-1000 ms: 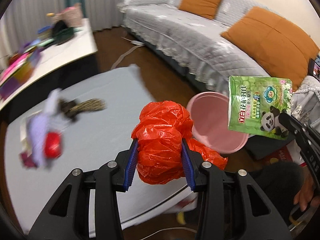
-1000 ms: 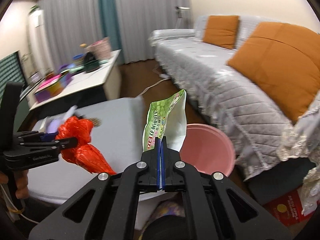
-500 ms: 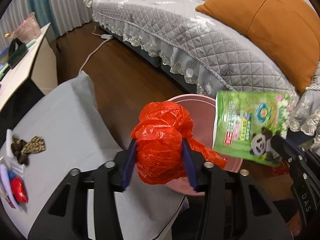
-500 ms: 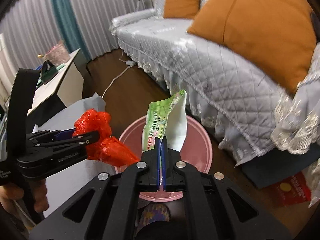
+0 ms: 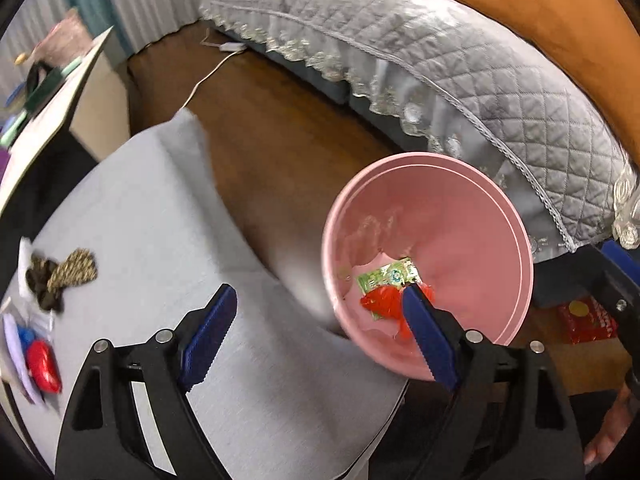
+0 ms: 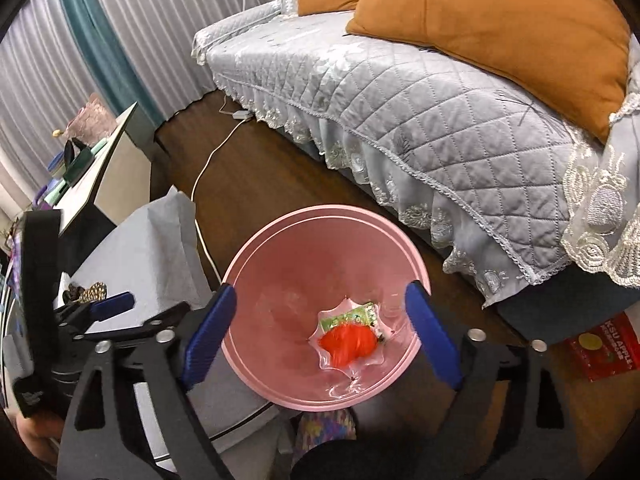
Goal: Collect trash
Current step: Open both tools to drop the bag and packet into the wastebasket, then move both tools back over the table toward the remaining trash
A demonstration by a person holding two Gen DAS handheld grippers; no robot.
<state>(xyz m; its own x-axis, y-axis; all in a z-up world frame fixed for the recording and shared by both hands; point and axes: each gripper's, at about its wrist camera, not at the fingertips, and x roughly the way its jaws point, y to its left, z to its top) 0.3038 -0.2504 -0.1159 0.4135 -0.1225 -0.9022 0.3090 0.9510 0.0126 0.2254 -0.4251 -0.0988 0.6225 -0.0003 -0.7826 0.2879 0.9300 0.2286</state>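
The crumpled red plastic bag [image 6: 347, 343] lies at the bottom of the pink bin [image 6: 256, 256], and the green snack packet [image 6: 352, 315] lies there too, partly under it and showing at its far edge. In your left wrist view the same two pieces sit low inside the bin [image 5: 516, 240], the red bag [image 5: 380, 300] touching the near edge of the green packet [image 5: 390, 276]. A thin clear liner is bunched around them at the bottom.

Your right gripper [image 6: 320, 336] is poised above the bin's mouth, pointing down into it. Its jaws have just been opening and now stand wide apart with nothing between them; the blue pads [image 6: 434, 344] frame the bin's rim on either side. Your left gripper [image 5: 320, 332] has likewise just been opening and is spread wide, holding nothing; one blue pad is over the grey table cover, the other over the near side of the bin.

The bin stands on the dark wooden floor [image 6: 280, 176], between the low table draped in grey cloth [image 5: 152, 216] and the sofa with its quilted grey cover [image 6: 420, 92]. Orange cushions [image 6: 500, 28] rest on the sofa. On the table, toward its far left, lie a dark patterned scrap [image 5: 60, 276] and a small red item [image 5: 42, 366], both blurred. A white cable [image 6: 208, 160] runs across the floor toward the bin, and a red printed box [image 6: 604, 346] lies on the floor to the right.
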